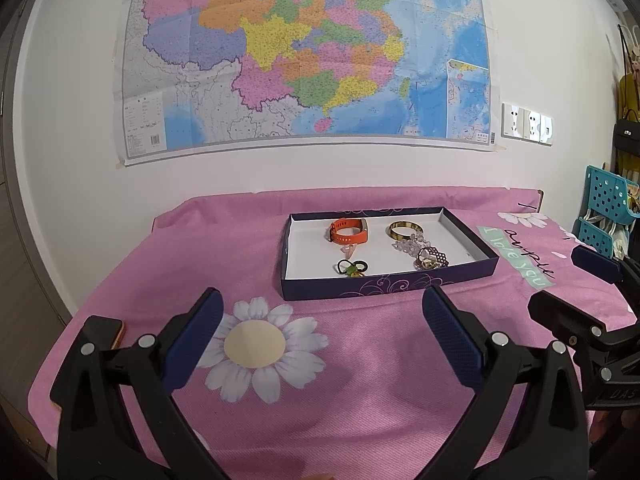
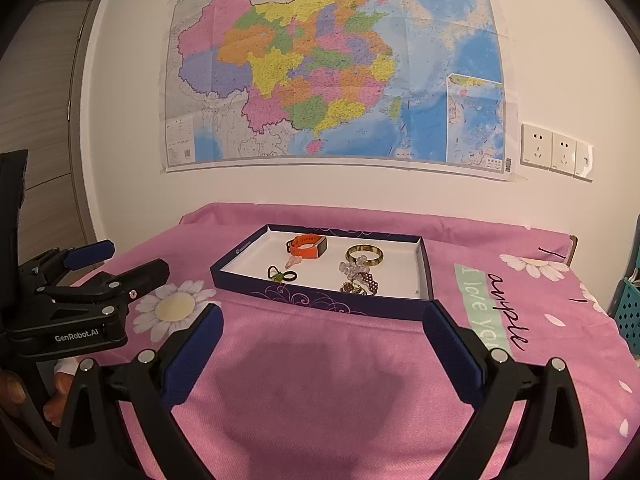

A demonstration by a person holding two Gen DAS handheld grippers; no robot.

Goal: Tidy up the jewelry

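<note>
Left gripper (image 1: pixel 322 312): two ribbed dark-blue pads on black plastic arms, spread wide, nothing between them. Right gripper (image 2: pixel 322 326): same build, also spread wide and empty.

Shallow rectangular box (image 1: pixel 376 282), dark purple card with pale swirl print outside and white inside, sits on the cloth just ahead of both grippers, slightly to the right of the left one.

Contents, counted:
- 1 orange rubbery watch band (image 1: pixel 349 230), far left
- 1 smooth gold-toned bangle (image 1: pixel 401 231), far right
- 1 string of clear faceted beads (image 1: pixel 410 245), just nearer than the bangle
- 1 dark honeycomb-pattern piece (image 1: pixel 432 258), near right
- 1 black looped hair tie with a green bit (image 1: pixel 352 267), near left

Pink woven cloth (image 2: pixel 320 380) with daisy prints; lettering right of the right gripper reads "I love you". The left gripper's body, seen from the right wrist camera, reads "GenRobot.AI". Folded paper map (image 1: pixel 304 52) on the wall beyond.
</note>
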